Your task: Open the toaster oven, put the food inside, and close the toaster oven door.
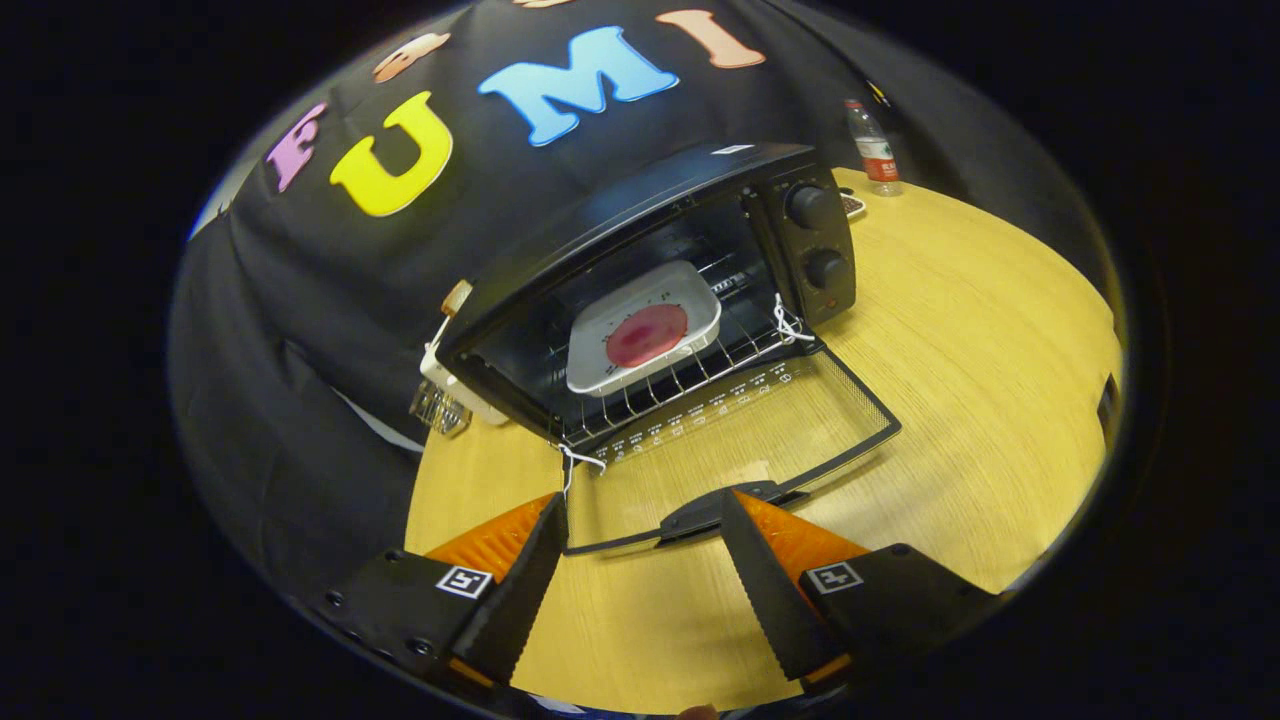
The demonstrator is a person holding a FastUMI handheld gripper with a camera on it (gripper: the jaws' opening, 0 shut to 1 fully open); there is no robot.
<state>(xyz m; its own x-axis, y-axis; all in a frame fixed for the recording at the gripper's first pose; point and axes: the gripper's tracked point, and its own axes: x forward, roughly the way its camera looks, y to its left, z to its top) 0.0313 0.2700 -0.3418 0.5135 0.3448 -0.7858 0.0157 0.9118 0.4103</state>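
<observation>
Gripper (pixel 645 520): fingers spread wide, holding nothing, tips at the front edge of the lowered glass door (pixel 760 440), whose black handle (pixel 700 515) lies between them; contact cannot be confirmed. Toaster oven (pixel 660 290): black, standing on the yellow wooden table (pixel 1000 330), door folded flat. Inside, on the wire rack (pixel 690 375), a white tray (pixel 645 325) carrying a round red piece of food (pixel 647 334). Beyond the oven, a water bottle (pixel 873 148) stands near the black cloth.

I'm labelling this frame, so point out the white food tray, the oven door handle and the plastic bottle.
White rectangular food tray (pixel 690 305): gripper view, bare rim.
Black oven door handle (pixel 700 517): gripper view, its middle.
Clear plastic bottle (pixel 873 148): gripper view, label.
</observation>
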